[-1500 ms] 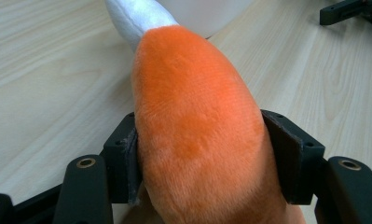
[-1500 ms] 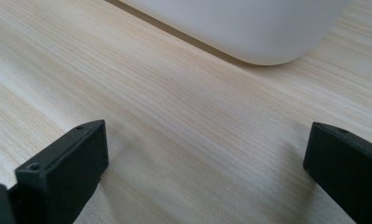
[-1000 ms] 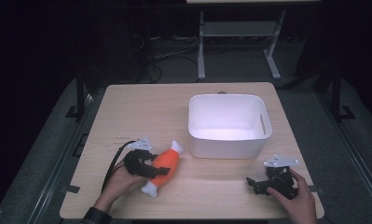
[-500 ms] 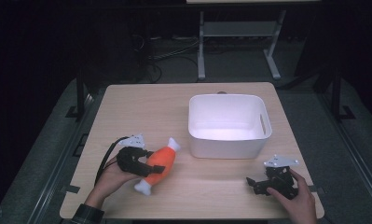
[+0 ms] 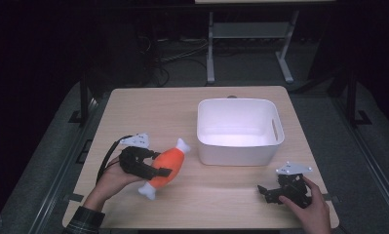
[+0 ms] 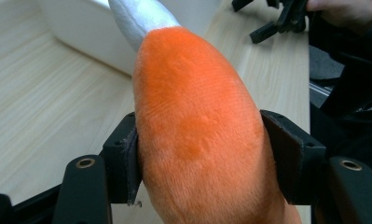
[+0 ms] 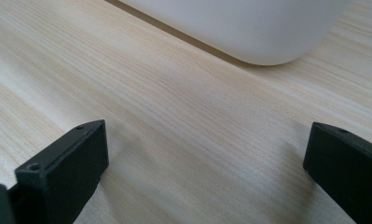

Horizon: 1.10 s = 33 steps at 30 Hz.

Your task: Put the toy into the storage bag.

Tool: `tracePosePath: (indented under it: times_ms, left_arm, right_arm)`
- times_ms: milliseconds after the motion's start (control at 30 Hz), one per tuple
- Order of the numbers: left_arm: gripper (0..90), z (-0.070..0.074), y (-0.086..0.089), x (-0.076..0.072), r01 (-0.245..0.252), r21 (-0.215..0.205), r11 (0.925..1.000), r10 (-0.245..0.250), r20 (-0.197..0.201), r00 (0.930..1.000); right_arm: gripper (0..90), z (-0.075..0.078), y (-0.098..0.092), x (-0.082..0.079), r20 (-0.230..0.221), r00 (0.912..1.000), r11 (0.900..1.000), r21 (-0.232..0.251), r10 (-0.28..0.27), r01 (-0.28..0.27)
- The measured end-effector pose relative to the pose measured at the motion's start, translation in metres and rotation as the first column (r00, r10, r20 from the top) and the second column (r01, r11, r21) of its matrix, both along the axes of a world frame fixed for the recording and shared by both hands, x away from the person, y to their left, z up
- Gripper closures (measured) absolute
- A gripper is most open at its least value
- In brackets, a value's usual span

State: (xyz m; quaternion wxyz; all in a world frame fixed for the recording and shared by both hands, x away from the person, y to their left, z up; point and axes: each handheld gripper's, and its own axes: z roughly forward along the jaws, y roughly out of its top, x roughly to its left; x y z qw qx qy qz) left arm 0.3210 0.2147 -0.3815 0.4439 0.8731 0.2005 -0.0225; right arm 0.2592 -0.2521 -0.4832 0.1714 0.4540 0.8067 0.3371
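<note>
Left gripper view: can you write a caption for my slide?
Left gripper clamps an orange plush drumstick toy near the white plastic bin.

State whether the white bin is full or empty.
Empty: the high view shows the white bin's bare floor; the orange toy is outside it.

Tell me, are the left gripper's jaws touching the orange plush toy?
Touching. In the left gripper view, both black pads of the left gripper press against the sides of the orange plush toy, with no gap on either side.
</note>
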Motion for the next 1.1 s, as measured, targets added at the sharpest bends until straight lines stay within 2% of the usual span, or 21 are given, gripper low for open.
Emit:
tracePosePath:
  times_ms: [367,633,900,1100]
  left_arm:
    - [35.1,0.030,-0.008,0.006,0.049,-0.014,0.9987,-0.048,0.030,0.9984]
    - [35.1,0.049,-0.018,0.011,0.093,-0.004,0.9957,-0.093,0.046,0.9946]
    - [35.2,0.069,-0.029,0.017,0.141,0.009,0.9900,-0.141,0.071,0.9875]
    - [35.2,0.088,-0.038,0.024,0.178,0.012,0.9840,-0.178,0.096,0.9794]
  right_arm:
    - [0.0,0.000,0.000,0.000,-0.001,1.0000,1.000,0.002,0.000,0.000]
    - [0.0,0.000,0.000,0.000,0.002,1.0000,1.000,0.002,-0.002,0.002]
    - [0.0,0.000,0.000,0.000,0.001,1.0000,1.000,0.003,0.000,0.000]
    - [0.0,0.000,0.000,0.000,0.001,1.0000,1.000,0.001,-0.001,0.001]
